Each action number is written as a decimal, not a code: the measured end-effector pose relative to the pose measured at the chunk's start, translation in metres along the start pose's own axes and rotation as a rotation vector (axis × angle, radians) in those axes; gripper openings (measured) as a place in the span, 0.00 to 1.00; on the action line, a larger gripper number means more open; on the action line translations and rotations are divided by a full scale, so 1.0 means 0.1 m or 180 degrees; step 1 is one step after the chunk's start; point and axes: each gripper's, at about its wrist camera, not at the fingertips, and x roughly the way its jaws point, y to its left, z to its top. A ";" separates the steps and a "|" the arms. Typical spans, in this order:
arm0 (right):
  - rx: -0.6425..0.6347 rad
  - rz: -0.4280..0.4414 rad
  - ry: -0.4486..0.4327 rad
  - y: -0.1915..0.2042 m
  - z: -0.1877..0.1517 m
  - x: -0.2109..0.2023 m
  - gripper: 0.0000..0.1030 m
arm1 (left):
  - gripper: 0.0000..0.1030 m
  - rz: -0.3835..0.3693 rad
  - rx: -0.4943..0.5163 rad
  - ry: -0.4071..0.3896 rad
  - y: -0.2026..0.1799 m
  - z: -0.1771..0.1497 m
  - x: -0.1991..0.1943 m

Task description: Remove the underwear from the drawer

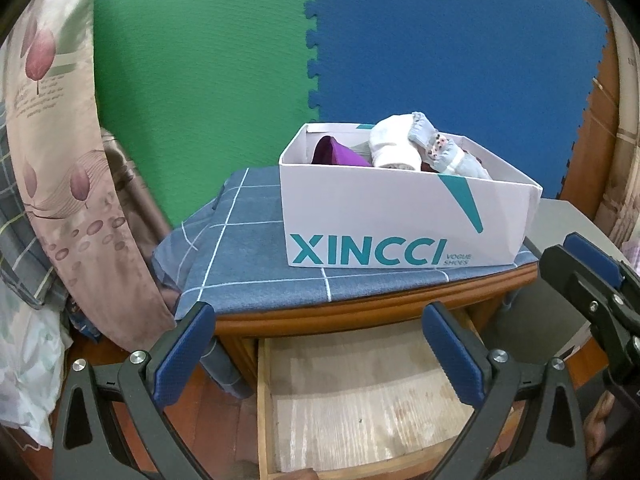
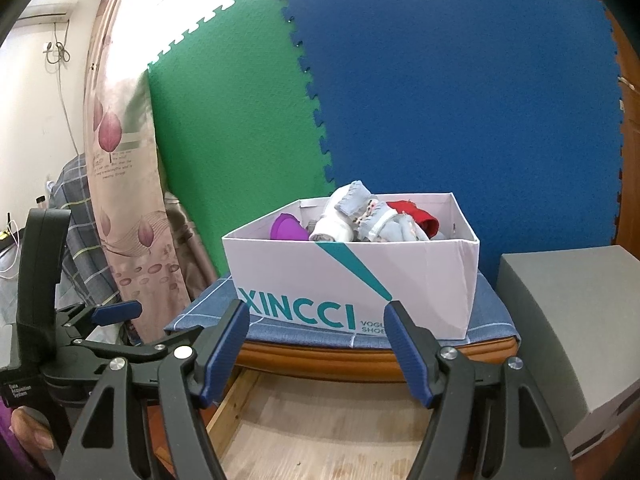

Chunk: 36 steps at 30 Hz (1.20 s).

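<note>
Left gripper (image 1: 318, 344): its two blue fingers are spread wide apart and hold nothing. It hangs over the open drawer.
Right gripper (image 2: 316, 350): fingers also spread apart, nothing between them. It is over the same drawer, near the desk edge.
Drawer (image 1: 360, 400): pulled out under the desk. The wooden bottom that shows is bare boards.
Underwear (image 2: 376, 222): a pile of small clothes sits in the white box, not in the drawer. I cannot tell which pieces are underwear.
Box (image 1: 400, 216): white, says XINCCI, stands on a blue checked cloth (image 1: 248, 264) on the desk.
Only the left view shows: the curtain (image 1: 60, 160) and bedding down beside the desk.
Only the right view shows: a red piece (image 2: 416, 216) in the box, a gray box (image 2: 580, 320) just right of the desk, and the whole left gripper from the side.
</note>
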 end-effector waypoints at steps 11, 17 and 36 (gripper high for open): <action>0.0006 -0.0001 0.0007 0.00 -0.01 0.01 0.70 | 1.00 -0.0018 0.0010 0.0028 -0.01 -0.01 0.01; 0.0011 -0.0001 0.0009 0.01 -0.02 0.02 0.70 | 1.00 -0.0029 0.0009 0.0033 -0.01 -0.01 0.02; -0.0001 0.0010 0.0017 -0.01 -0.02 0.01 0.70 | 1.00 -0.0029 0.0013 0.0049 -0.01 -0.03 0.03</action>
